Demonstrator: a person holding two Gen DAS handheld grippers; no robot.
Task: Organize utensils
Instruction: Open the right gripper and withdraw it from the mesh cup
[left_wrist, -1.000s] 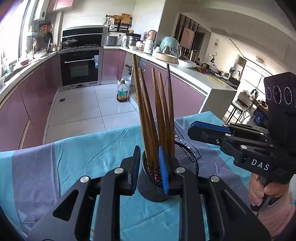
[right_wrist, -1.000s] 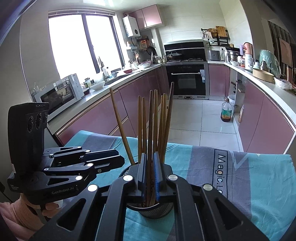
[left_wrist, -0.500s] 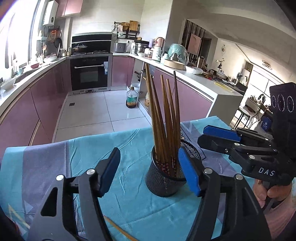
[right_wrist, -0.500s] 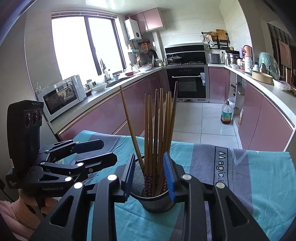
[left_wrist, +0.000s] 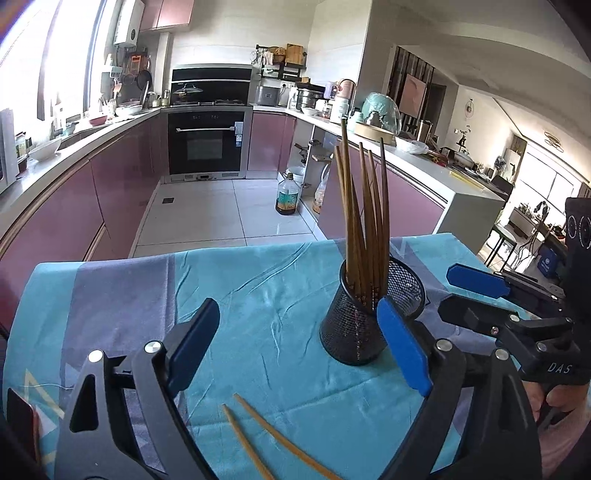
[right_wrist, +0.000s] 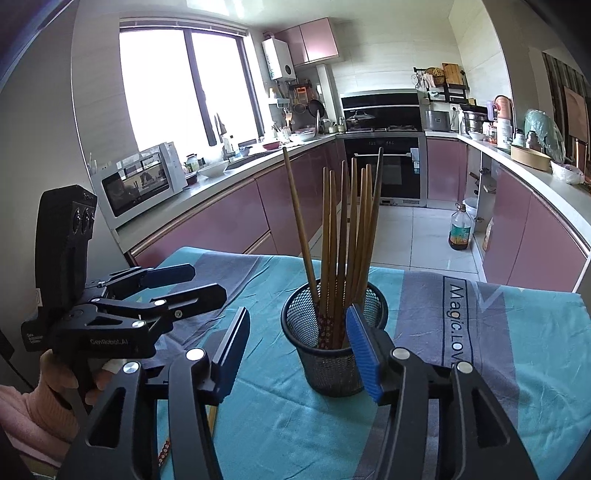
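Both grippers have just been opening and backing off the mesh holder (left_wrist: 364, 325) of upright chopsticks (left_wrist: 364, 218), left gripper (left_wrist: 295, 347) wide and empty nearest two loose chopsticks (left_wrist: 266, 435) lying lengthwise below it, right gripper (right_wrist: 295, 350) empty.

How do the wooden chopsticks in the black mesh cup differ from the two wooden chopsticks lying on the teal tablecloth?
The wooden chopsticks in the black mesh cup stand nearly upright and fan out; the two loose wooden chopsticks lie flat on the teal tablecloth. The standing ones look darker brown, the loose pair paler. The cup holds several; only two lie outside it. All are slim wooden sticks.
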